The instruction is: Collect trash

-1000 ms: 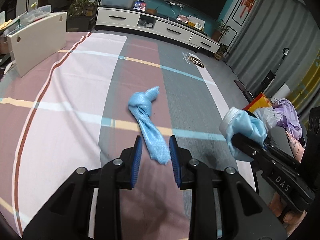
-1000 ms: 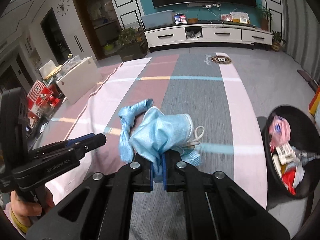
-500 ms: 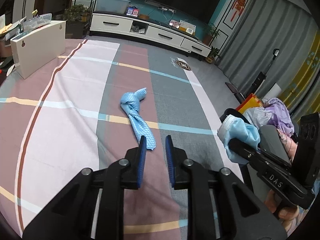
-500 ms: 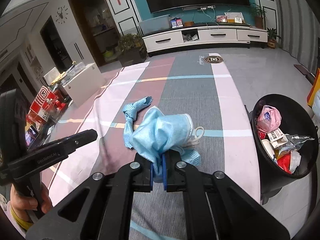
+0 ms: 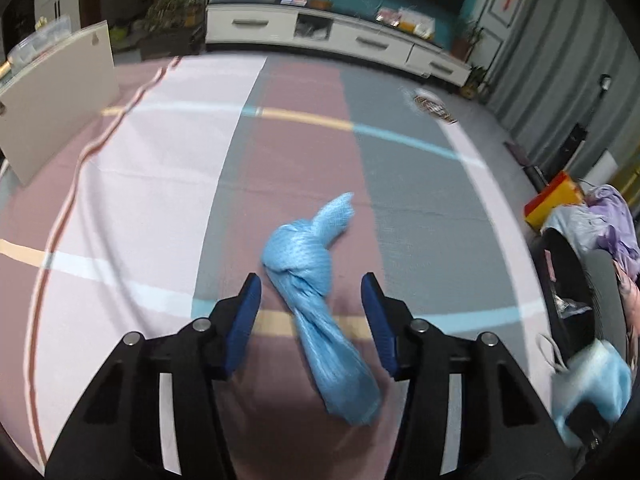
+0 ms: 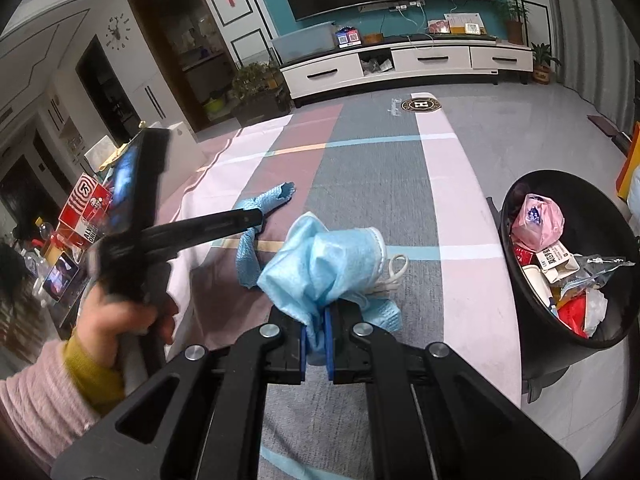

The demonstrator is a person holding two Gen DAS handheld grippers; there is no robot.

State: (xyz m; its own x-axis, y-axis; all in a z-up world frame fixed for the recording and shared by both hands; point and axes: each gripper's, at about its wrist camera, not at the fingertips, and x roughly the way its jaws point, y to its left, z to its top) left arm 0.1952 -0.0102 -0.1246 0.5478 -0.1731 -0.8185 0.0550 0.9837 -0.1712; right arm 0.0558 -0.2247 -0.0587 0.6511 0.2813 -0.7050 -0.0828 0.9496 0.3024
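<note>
A knotted blue cloth (image 5: 316, 280) lies on the striped table cover (image 5: 160, 184). My left gripper (image 5: 311, 300) is open, its fingers on either side of the cloth's knot, just above it. The cloth also shows in the right wrist view (image 6: 256, 232), partly behind the left gripper's arm. My right gripper (image 6: 316, 332) is shut on a crumpled blue face mask (image 6: 328, 264) and holds it above the table's right part. The mask shows blurred in the left wrist view (image 5: 596, 384). A black trash bin (image 6: 528, 344) with several scraps inside stands right of the table.
A white box (image 5: 56, 96) stands at the table's far left. A white TV cabinet (image 6: 400, 64) runs along the back wall. Bags and clothes (image 5: 592, 216) are piled beyond the bin (image 5: 576, 280). Red packages (image 6: 84, 208) sit at the left.
My left gripper has opened wide and moved forward so its fingers now flank the blue cloth's knot. My right gripper still holds the mask, with the bin now nearer on its right.
</note>
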